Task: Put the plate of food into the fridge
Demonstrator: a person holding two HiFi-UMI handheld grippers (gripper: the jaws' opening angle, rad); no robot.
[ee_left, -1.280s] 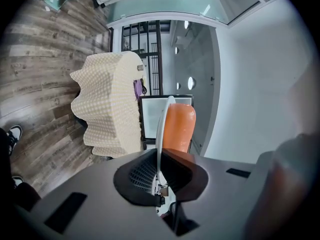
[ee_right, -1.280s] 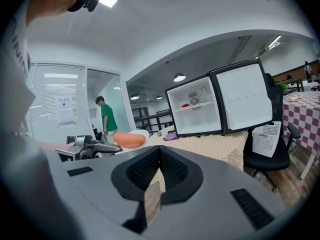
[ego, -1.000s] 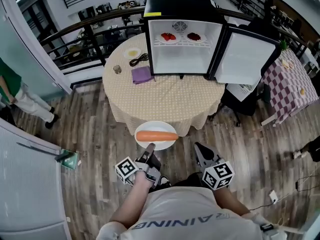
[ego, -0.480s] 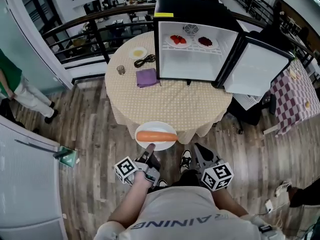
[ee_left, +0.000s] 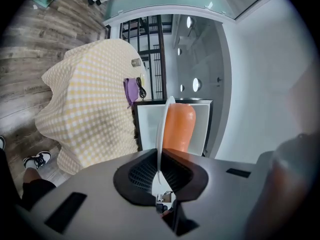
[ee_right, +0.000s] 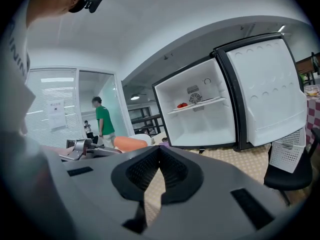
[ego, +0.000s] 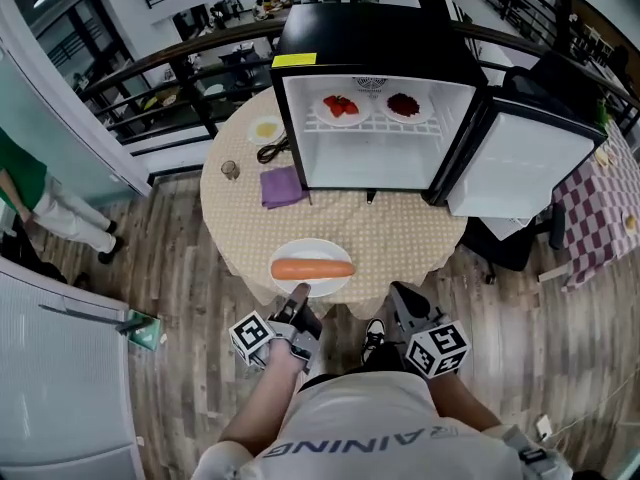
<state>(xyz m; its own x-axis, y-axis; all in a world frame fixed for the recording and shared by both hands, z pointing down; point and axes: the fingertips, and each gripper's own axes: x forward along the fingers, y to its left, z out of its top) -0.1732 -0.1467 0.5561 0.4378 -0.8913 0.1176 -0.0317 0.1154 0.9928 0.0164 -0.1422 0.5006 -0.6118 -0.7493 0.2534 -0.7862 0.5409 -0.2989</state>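
- Left gripper: jaws closed almost fully, clamped on the near rim of the plate. The left gripper view shows the rim edge-on between the pads, running straight out from them.
- Right gripper: jaws together, nothing between them. It is held low beside the left one and takes no share of the load.
- Plate: level, carried out in front of the left jaws, with a carrot lying crosswise on it, clear of the pads.
- Change noted: a second ago the plate hung over bare floor, short of the table. It now overlaps the table's near edge, and the table and fridge fill more of the head view. The grippers and plate keep the same place in that view, so the person has walked forward and the grip is unchanged.
- Meaning for the task: the approach is under way and the placing is not yet begun — the plate is well apart from the fridge.
- Fridge: door swung open to the right. The upper shelf carries two plates of red food; the lower compartment is the likely place for this plate.
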